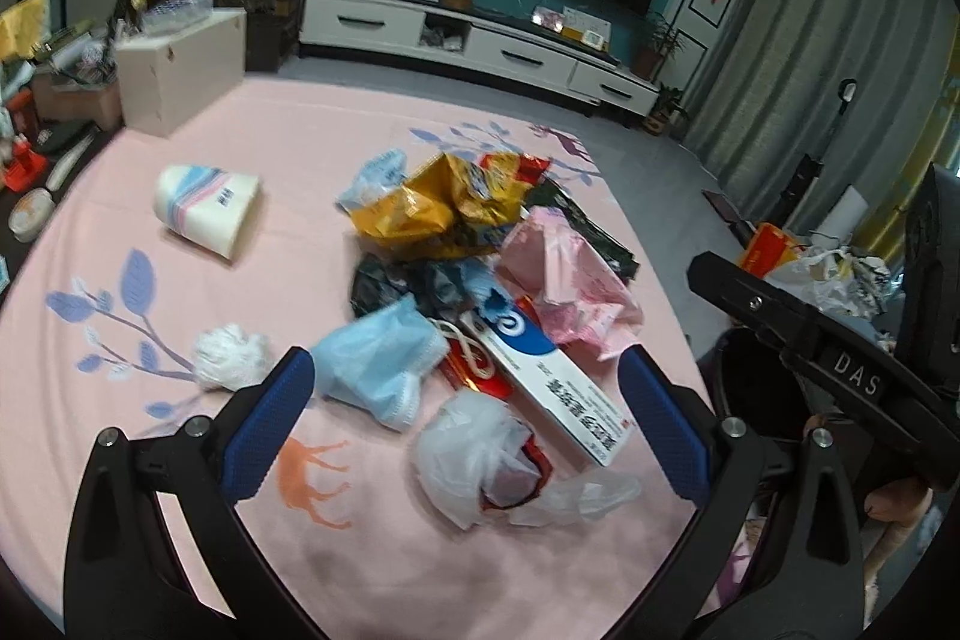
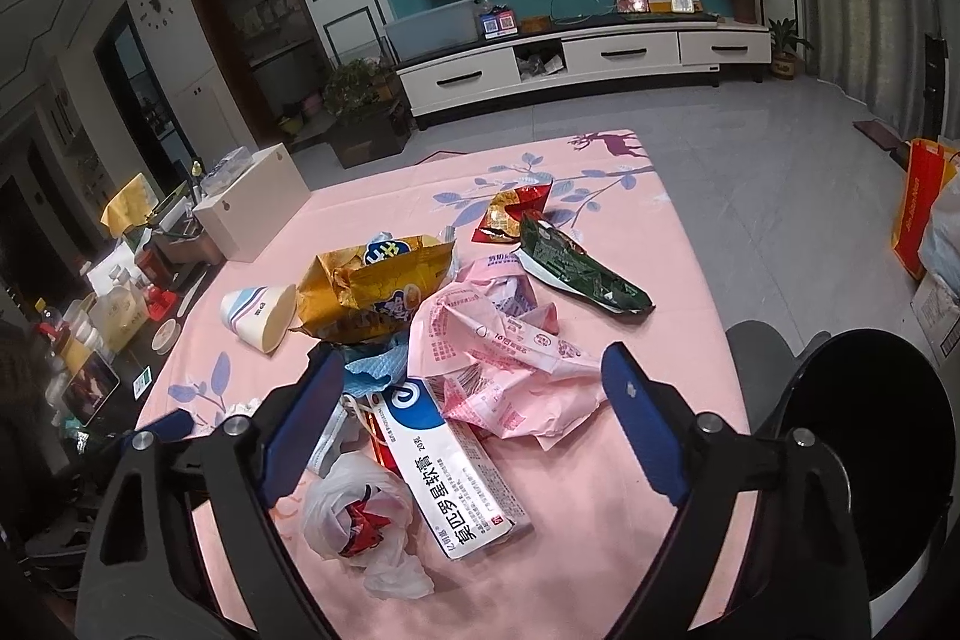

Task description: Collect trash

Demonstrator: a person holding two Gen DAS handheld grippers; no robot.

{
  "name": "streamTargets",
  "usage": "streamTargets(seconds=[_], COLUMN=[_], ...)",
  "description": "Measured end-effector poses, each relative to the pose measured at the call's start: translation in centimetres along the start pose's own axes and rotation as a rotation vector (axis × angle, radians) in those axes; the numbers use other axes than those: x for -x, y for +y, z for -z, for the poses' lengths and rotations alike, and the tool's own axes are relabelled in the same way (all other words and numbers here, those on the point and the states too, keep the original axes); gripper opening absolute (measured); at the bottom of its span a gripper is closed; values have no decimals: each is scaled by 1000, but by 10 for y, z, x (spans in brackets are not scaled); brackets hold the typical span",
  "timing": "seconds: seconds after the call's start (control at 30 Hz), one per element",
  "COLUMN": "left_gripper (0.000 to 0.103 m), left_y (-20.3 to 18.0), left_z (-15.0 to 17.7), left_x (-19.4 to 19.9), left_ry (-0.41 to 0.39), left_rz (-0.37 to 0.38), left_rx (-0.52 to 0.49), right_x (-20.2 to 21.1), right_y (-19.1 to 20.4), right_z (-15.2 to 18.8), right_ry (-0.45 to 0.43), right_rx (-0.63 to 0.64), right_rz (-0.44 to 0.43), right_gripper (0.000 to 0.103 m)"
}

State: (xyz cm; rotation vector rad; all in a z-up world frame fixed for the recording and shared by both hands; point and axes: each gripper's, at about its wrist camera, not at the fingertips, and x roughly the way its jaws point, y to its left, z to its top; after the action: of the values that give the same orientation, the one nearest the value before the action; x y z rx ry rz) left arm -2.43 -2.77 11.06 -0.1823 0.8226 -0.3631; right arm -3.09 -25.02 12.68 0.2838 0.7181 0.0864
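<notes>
A heap of trash lies on the pink tablecloth (image 1: 312,160): a blue face mask (image 1: 378,364), a white and blue ointment box (image 1: 552,388), a knotted white plastic bag (image 1: 474,460), a pink wrapper (image 1: 564,280) and a yellow chip bag (image 1: 432,208). My left gripper (image 1: 468,418) hovers open over the mask, box and bag, touching none. In the right wrist view my right gripper (image 2: 474,424) also stands open, above the ointment box (image 2: 456,484) and pink wrapper (image 2: 498,358), gripping nothing. A green wrapper (image 2: 576,268) lies further back.
A black round bin (image 2: 864,448) stands off the table's right edge. On the cloth's left part lie a tipped paper cup (image 1: 207,208) and a white tissue ball (image 1: 231,355). A white box (image 1: 180,70) and small clutter crowd the far left.
</notes>
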Motion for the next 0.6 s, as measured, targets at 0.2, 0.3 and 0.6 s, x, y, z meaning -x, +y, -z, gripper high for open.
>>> streamTargets(seconds=[0.2, 0.3, 0.6], left_gripper=[100, 95, 82], left_y=[6, 6, 14], left_z=[7, 14, 33], left_x=[-32, -49, -77], left_ry=[105, 164, 291], left_rz=[132, 154, 133], left_rx=[73, 92, 137], right_x=[-7, -20, -73], right_y=[-15, -28, -23], right_z=[-3, -3, -11], right_ry=[37, 81, 148], right_rx=[-53, -102, -34], right_rz=[-28, -33, 0], right_gripper=[86, 86, 86])
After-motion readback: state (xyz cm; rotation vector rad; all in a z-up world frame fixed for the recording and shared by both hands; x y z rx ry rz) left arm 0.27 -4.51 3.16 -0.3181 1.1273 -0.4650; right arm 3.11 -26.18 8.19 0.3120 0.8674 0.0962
